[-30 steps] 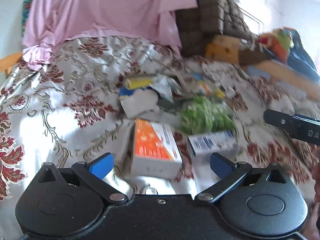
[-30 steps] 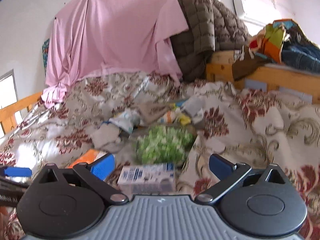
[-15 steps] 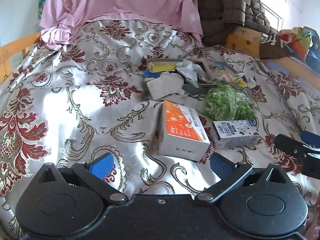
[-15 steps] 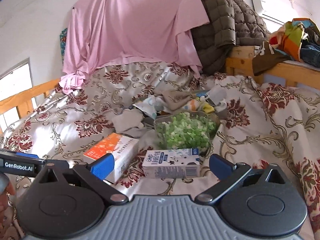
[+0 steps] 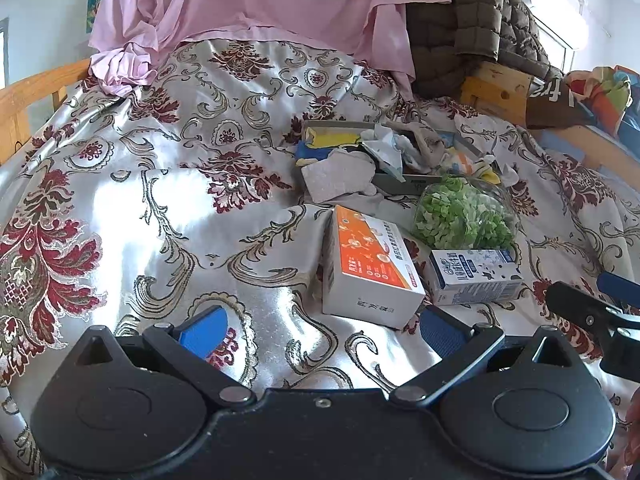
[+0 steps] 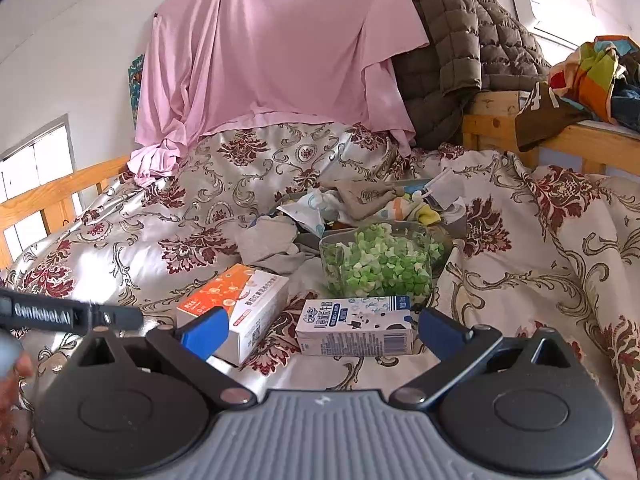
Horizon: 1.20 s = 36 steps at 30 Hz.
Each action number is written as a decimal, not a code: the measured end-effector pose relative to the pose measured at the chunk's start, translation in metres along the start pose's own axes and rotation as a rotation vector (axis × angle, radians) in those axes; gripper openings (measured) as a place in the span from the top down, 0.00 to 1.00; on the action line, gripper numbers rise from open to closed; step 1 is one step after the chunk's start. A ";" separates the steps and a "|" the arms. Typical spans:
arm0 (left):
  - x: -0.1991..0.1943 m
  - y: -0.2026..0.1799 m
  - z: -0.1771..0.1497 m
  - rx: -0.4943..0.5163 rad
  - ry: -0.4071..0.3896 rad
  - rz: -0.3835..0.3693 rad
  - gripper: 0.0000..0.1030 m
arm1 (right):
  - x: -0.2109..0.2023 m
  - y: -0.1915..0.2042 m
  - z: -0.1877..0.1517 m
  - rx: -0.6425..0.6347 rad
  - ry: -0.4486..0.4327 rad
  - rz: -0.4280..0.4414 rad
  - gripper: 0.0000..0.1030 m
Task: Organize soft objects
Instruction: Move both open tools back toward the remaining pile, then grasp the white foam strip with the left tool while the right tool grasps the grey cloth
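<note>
On the floral bedspread lie an orange-and-white box (image 5: 368,264) (image 6: 240,304), a small milk carton (image 5: 476,276) (image 6: 356,326) and a clear bag of green bits (image 5: 464,216) (image 6: 380,264). Behind them a shallow grey box (image 5: 412,182) holds crumpled socks and cloths (image 5: 404,146) (image 6: 372,200), with a grey sock (image 5: 340,176) (image 6: 268,240) draped over its near edge. My left gripper (image 5: 320,328) is open and empty, just short of the orange box. My right gripper (image 6: 320,328) is open and empty, with the milk carton just ahead between its fingers.
A pink sheet (image 6: 272,48) hangs at the back. A brown quilted jacket (image 6: 468,52) drapes over a wooden frame (image 6: 496,120) at the right. A wooden rail (image 5: 32,96) borders the bed's left side. Colourful clothes (image 6: 592,76) lie on the right shelf.
Both grippers have pulled back and steadied, so the boxes and bag now sit farther ahead and sharp. Both stay open and nothing on the bed has moved.
</note>
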<state>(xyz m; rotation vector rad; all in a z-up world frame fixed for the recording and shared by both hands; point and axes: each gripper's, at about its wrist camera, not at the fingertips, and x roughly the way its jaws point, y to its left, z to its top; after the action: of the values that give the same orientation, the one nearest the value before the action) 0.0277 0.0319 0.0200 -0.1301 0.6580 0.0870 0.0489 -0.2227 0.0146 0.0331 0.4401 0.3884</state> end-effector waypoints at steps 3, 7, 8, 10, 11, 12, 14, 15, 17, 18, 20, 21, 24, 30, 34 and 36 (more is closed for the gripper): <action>-0.004 0.003 0.011 0.007 -0.017 0.014 0.01 | 0.001 -0.001 0.003 0.010 0.006 0.007 0.00; -0.018 0.009 0.039 0.065 -0.057 0.009 0.01 | 0.001 0.001 0.012 0.014 -0.005 0.021 0.00; -0.023 0.011 0.046 0.085 -0.058 0.003 0.01 | 0.002 0.002 0.014 0.016 -0.009 0.024 0.00; -0.030 0.014 0.061 0.116 -0.039 -0.006 0.01 | 0.002 0.004 0.021 0.021 -0.018 0.033 0.00; -0.034 0.016 0.067 0.130 -0.024 -0.008 0.01 | 0.002 0.005 0.024 0.021 -0.022 0.039 0.00; -0.039 0.018 0.076 0.152 -0.004 -0.008 0.01 | 0.003 0.007 0.027 0.020 -0.024 0.043 0.00; -0.050 0.019 0.090 0.194 0.023 -0.005 0.01 | 0.005 0.011 0.032 0.012 -0.031 0.057 0.00; -0.056 0.020 0.096 0.214 0.032 -0.004 0.01 | 0.007 0.013 0.035 0.009 -0.033 0.064 0.00; -0.068 0.021 0.105 0.247 0.035 -0.008 0.01 | 0.012 0.017 0.039 0.001 -0.036 0.080 0.00; -0.071 0.021 0.108 0.262 0.029 -0.008 0.01 | 0.014 0.019 0.040 -0.002 -0.038 0.086 0.00; -0.071 0.020 0.108 0.274 0.015 -0.002 0.01 | 0.019 0.021 0.043 -0.012 -0.041 0.093 0.00; -0.068 0.019 0.107 0.270 0.010 0.000 0.01 | 0.022 0.022 0.044 -0.017 -0.040 0.094 0.00; -0.049 0.017 0.100 0.237 0.024 0.012 0.01 | 0.036 0.023 0.046 -0.030 -0.024 0.100 0.00; -0.005 0.017 0.096 0.190 0.052 -0.016 0.01 | 0.076 0.024 0.046 -0.085 0.023 0.117 0.00; 0.029 0.022 0.103 0.170 0.034 0.007 0.01 | 0.111 0.026 0.049 -0.099 0.043 0.126 0.00; 0.047 0.024 0.106 0.151 0.016 0.033 0.01 | 0.126 0.027 0.052 -0.100 0.049 0.131 0.00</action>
<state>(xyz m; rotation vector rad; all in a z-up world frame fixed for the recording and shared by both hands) 0.1260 0.0733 0.0719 0.0258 0.6809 0.0678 0.1664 -0.1480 0.0130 -0.0454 0.4674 0.5406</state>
